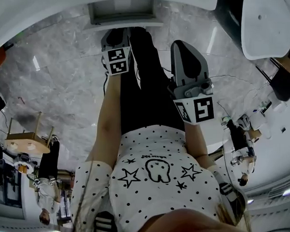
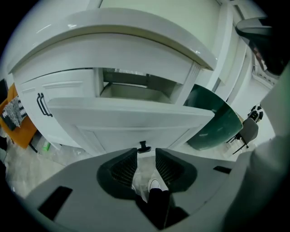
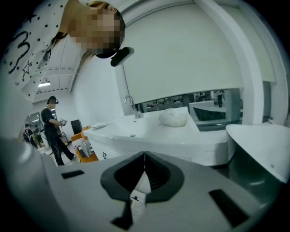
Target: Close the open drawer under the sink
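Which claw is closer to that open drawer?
Left. The left claw points at the drawer, close before its knob; the right claw is farther back, facing the sink.

Bright, even indoor light fills all three views, and shadows stay soft. In the head view the floor [image 1: 66, 72] carries pale glare streaks from overhead lamps, and the fisheye lens bends everything toward the rim. Both gripper views are ringed by black vignette corners, and straight edges bow. In the left gripper view the white counter [image 2: 136, 31] is nearly blown out, while the inside of the drawer [image 2: 131, 113] lies in shade. In the right gripper view a ceiling light [image 3: 44, 84] glows, and the right gripper [image 3: 144, 155], close to the lens, looks dim and soft.
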